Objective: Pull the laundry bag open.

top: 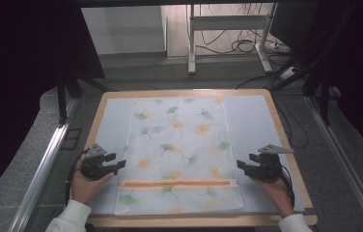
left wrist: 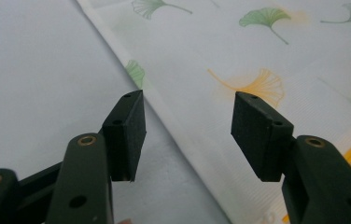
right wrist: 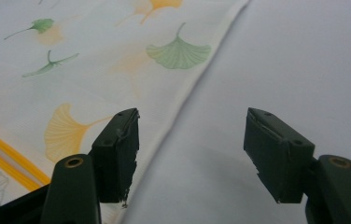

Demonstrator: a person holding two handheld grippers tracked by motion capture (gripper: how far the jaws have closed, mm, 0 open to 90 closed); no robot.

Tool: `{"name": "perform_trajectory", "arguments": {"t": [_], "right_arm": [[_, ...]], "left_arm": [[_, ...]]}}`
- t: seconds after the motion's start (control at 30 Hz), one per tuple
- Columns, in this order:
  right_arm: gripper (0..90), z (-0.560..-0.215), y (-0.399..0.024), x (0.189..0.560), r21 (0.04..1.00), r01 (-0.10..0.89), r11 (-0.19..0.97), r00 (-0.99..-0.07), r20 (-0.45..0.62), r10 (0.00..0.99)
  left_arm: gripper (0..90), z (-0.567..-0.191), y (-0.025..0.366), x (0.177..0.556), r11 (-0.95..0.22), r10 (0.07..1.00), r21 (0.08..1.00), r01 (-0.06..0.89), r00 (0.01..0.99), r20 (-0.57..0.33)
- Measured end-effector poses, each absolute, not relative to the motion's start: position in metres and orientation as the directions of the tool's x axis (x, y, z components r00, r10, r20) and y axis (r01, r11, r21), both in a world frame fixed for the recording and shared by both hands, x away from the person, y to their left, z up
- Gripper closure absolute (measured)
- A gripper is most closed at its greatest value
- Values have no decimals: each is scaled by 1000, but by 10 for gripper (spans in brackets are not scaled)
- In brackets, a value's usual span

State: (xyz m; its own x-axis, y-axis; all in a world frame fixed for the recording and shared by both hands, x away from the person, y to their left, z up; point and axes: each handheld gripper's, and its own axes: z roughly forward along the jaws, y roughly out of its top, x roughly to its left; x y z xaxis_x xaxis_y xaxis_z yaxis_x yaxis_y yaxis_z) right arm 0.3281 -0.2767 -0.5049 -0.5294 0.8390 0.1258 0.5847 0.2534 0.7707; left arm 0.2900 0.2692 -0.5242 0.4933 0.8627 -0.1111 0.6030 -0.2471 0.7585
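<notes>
A white cloth (top: 177,145) printed with green and yellow ginkgo leaves lies flat on the table, with an orange stripe (top: 177,183) across its near part. My left gripper (top: 120,164) hovers at the cloth's left edge, just above the stripe, and its jaws are open. In the left gripper view the cloth (left wrist: 267,56) edge runs under the left gripper (left wrist: 187,100), with nothing between the pads. My right gripper (top: 241,165) stands open at the cloth's right edge. The right gripper view shows the cloth (right wrist: 94,56) hem passing below the empty right gripper (right wrist: 192,116).
The cloth rests on a pale grey mat (top: 252,121) that covers a wooden table (top: 276,113) with a raised rim. Bare mat lies left and right of the cloth. Beyond the table are a desk frame (top: 191,43), floor cables (top: 242,46) and dark curtains.
</notes>
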Motion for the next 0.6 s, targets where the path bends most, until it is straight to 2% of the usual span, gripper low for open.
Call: {"name": "perform_trajectory", "arguments": {"t": [0.6], "right_arm": [[329,-507,-279,325,772,571,279,-532,89,842]], "left_arm": [[421,-526,276,284,-242,866,758,605,487,-113]]}}
